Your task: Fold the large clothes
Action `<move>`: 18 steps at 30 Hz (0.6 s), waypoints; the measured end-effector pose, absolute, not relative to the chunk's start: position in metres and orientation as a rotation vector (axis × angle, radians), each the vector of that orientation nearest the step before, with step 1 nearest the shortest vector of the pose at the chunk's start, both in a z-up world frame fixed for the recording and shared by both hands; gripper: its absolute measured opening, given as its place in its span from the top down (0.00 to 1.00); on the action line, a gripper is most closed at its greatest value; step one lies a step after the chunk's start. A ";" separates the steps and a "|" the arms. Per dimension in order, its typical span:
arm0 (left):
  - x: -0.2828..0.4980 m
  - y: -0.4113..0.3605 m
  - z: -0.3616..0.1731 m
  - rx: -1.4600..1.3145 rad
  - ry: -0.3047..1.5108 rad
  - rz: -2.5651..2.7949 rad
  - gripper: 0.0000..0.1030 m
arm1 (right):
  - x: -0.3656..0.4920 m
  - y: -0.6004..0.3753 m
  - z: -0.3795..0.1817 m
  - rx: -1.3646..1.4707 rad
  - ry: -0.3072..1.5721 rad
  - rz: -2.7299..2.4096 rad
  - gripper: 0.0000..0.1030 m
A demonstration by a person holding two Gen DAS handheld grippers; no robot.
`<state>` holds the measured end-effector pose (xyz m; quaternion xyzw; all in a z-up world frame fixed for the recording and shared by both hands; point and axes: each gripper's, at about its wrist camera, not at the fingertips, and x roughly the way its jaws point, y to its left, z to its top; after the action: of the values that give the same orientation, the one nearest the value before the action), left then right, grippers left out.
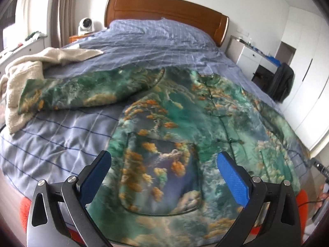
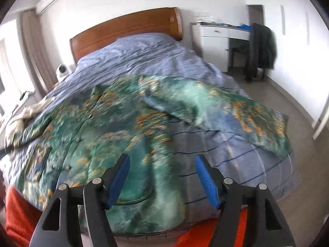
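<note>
You are holding both grippers above the foot edge of a bed (image 1: 51, 144) covered in a blue checked quilt. A large jacket (image 1: 174, 133), printed in green, teal and orange, is lying flat on the quilt with its front facing up and its hem reaching the foot edge. Its collar (image 1: 212, 79) is pointing toward the wooden headboard (image 1: 164, 8).

Your left gripper (image 1: 164, 160) is standing wide open, its blue pads (image 1: 232, 181) apart above the jacket's lower front, gripping nothing. Your right gripper (image 2: 162, 164) is standing partly open, also empty, above the jacket's side near the hem.

One sleeve (image 1: 82, 90) is stretching out toward the left edge of the bed, its cuff lying against a cream blanket (image 1: 24, 72) bunched there. The other sleeve (image 2: 236, 111) is stretching toward the right edge, its cuff hanging past that edge.

Beyond the bed, a small white fan (image 1: 85, 25) is sitting beside the headboard, and a dark garment (image 2: 261, 47) is hanging over a chair at a white desk (image 2: 213, 41). The right wrist view is blurred.
</note>
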<state>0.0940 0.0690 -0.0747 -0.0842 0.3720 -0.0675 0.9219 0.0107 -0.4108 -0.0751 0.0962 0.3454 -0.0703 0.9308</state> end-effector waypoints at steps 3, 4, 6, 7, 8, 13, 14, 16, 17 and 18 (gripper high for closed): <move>0.099 0.060 -0.067 -0.122 0.734 -0.120 0.01 | 0.010 -0.434 -0.071 0.227 0.685 -0.200 0.34; 0.100 0.059 -0.065 -0.116 0.732 -0.117 0.01 | 0.010 -0.444 -0.068 0.227 0.675 -0.233 0.34; 0.104 0.058 -0.061 -0.135 0.727 -0.132 0.01 | 0.008 -0.457 -0.066 0.233 0.663 -0.282 0.34; 0.105 0.058 -0.061 -0.155 0.726 -0.135 0.01 | 0.008 -0.463 -0.066 0.245 0.664 -0.306 0.34; 0.106 0.059 -0.061 -0.170 0.728 -0.136 0.01 | 0.006 -0.470 -0.068 0.265 0.665 -0.321 0.34; 0.106 0.058 -0.077 -0.163 0.778 -0.097 0.01 | 0.004 -0.496 -0.094 0.426 0.696 -0.330 0.34; 0.105 0.057 -0.080 -0.154 0.788 -0.091 0.01 | 0.004 -0.503 -0.101 0.472 0.699 -0.329 0.34; 0.102 0.057 -0.085 -0.141 0.805 -0.088 0.01 | 0.005 -0.518 -0.114 0.582 0.696 -0.338 0.34; 0.100 0.057 -0.086 -0.134 0.809 -0.086 0.01 | 0.004 -0.527 -0.120 0.646 0.680 -0.342 0.34; 0.098 0.057 -0.087 -0.126 0.811 -0.082 0.01 | 0.003 -0.534 -0.124 0.687 0.669 -0.344 0.34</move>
<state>0.0977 0.0571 -0.0872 -0.0614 0.3940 -0.0399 0.9162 0.0026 -0.5337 -0.1238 0.3289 0.3201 -0.1647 0.8731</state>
